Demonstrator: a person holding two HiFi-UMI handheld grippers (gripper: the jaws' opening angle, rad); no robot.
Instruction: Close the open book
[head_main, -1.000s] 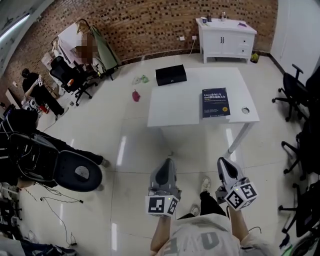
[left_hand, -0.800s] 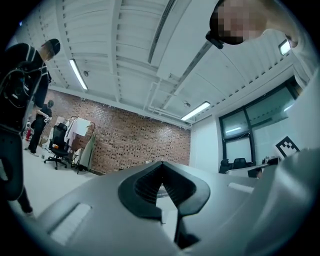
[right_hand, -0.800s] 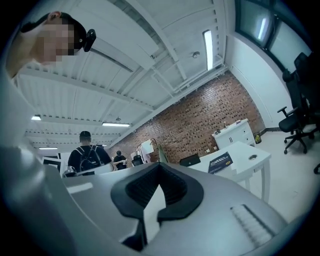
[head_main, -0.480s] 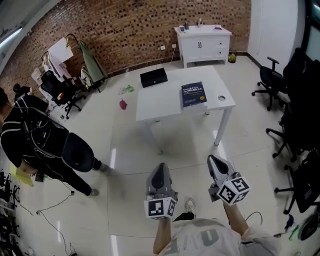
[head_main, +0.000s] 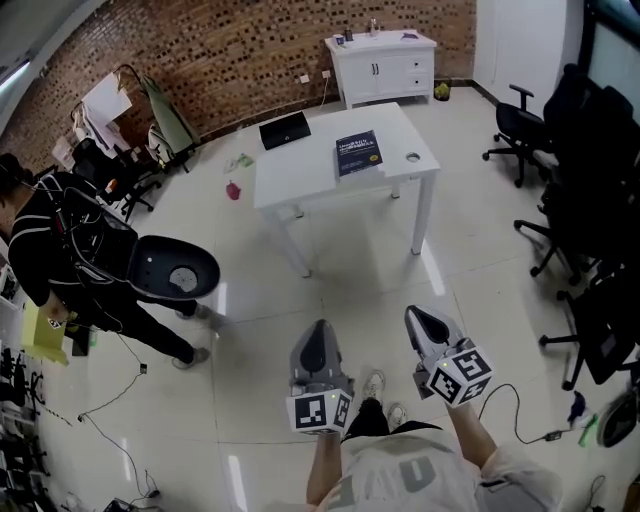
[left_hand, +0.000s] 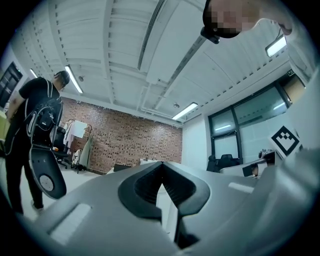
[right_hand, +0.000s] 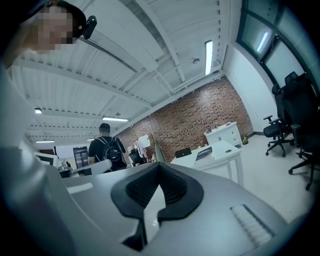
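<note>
The book (head_main: 358, 153) lies closed, dark blue cover up, on the white table (head_main: 310, 178) far across the floor in the head view. It also shows small on the table (right_hand: 222, 149) in the right gripper view, as the book (right_hand: 204, 153). My left gripper (head_main: 319, 328) and right gripper (head_main: 416, 314) are held side by side over the floor, well short of the table. Both are shut with nothing between the jaws; the left gripper (left_hand: 161, 164) and right gripper (right_hand: 159, 164) show tips meeting.
A black case (head_main: 284, 130) and a small round thing (head_main: 412, 157) share the table. A white cabinet (head_main: 385, 58) stands at the brick wall. Black office chairs (head_main: 585, 210) crowd the right. A person in black (head_main: 60, 250) carries a round black seat (head_main: 175, 272) at left.
The table and book have drawn farther away and smaller as I back off. The person with the black seat has shifted right at the left side. Both grippers stay shut.
</note>
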